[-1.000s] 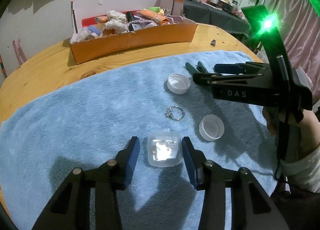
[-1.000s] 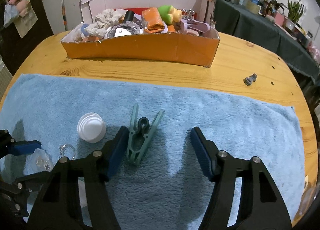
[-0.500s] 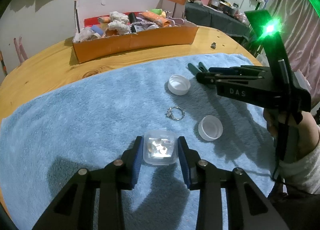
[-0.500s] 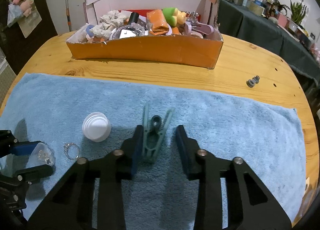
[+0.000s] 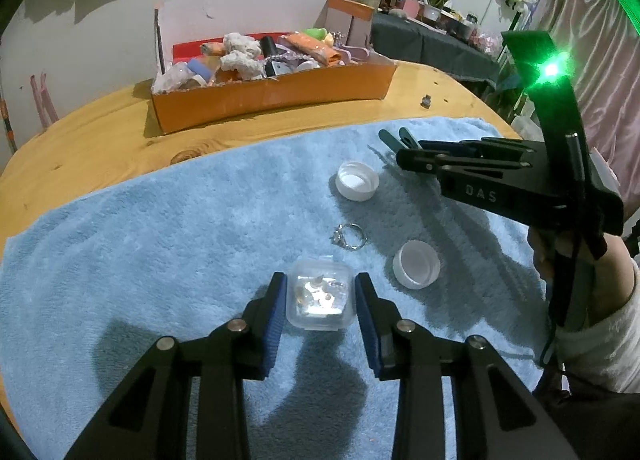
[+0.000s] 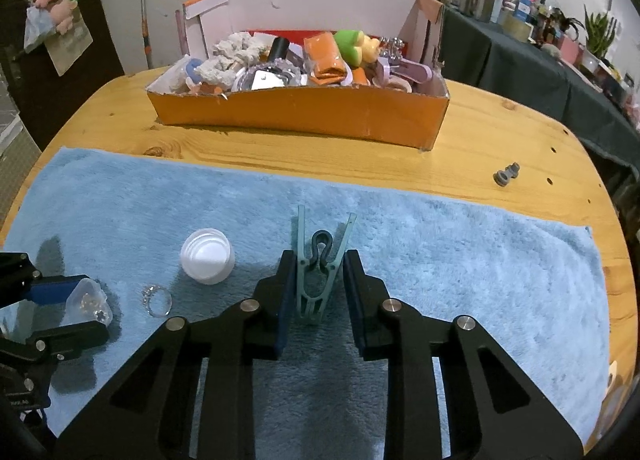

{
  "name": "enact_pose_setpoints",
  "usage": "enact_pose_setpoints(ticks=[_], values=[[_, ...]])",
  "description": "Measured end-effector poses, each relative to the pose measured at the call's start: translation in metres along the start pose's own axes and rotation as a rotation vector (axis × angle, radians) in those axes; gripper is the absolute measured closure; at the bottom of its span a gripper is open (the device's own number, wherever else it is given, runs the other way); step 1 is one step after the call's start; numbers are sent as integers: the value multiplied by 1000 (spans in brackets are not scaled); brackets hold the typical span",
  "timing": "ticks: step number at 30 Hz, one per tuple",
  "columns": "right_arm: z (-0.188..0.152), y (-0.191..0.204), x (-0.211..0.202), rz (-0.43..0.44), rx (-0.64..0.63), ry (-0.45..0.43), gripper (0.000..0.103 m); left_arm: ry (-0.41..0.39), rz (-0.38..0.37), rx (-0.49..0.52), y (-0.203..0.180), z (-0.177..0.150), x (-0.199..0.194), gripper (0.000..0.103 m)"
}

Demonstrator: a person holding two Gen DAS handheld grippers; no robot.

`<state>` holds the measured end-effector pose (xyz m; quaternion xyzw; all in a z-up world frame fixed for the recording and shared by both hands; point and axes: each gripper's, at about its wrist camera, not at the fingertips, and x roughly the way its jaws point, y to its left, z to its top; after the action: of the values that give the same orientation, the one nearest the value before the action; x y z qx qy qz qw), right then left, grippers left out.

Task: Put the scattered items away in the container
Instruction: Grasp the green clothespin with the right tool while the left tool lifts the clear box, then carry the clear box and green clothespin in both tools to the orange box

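My left gripper (image 5: 320, 280) is shut on a small clear plastic case (image 5: 320, 298) that rests on the blue towel (image 5: 160, 260). Its blue pads press both sides of the case. In the right wrist view, a green clothes peg (image 6: 316, 292) lies on the towel between the closing jaws of my right gripper (image 6: 319, 256), and the pads touch its spread handles. A silver ring (image 5: 349, 236) lies just beyond the case. Two white bottle caps (image 5: 357, 181) (image 5: 416, 270) lie nearby. The orange cardboard box (image 6: 300, 113), full of odds and ends, stands at the far side of the table.
The round wooden table (image 6: 500, 131) carries a small grey fitting (image 6: 506, 174) to the right of the box. A person's hand and sleeve (image 5: 600, 324) hold the right gripper. A cluttered dark-covered bench (image 6: 540, 71) stands behind the table.
Both grippers have closed in place. The left pads came in onto the clear case, and the right pads came in around the green peg. Neither hand has shifted.
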<state>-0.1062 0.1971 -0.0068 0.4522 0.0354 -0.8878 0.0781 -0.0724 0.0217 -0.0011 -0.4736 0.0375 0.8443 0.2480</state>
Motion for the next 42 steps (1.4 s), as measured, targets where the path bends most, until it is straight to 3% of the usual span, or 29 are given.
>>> enact_pose_setpoints(ticks=[17,42], values=[[18,-4,-22,17,-14,-41,80,-41,21,-10,2,24,-13,67],[102,-28,-5,36,-44,-71,80,-133,121,-69,50,130,-10,67]])
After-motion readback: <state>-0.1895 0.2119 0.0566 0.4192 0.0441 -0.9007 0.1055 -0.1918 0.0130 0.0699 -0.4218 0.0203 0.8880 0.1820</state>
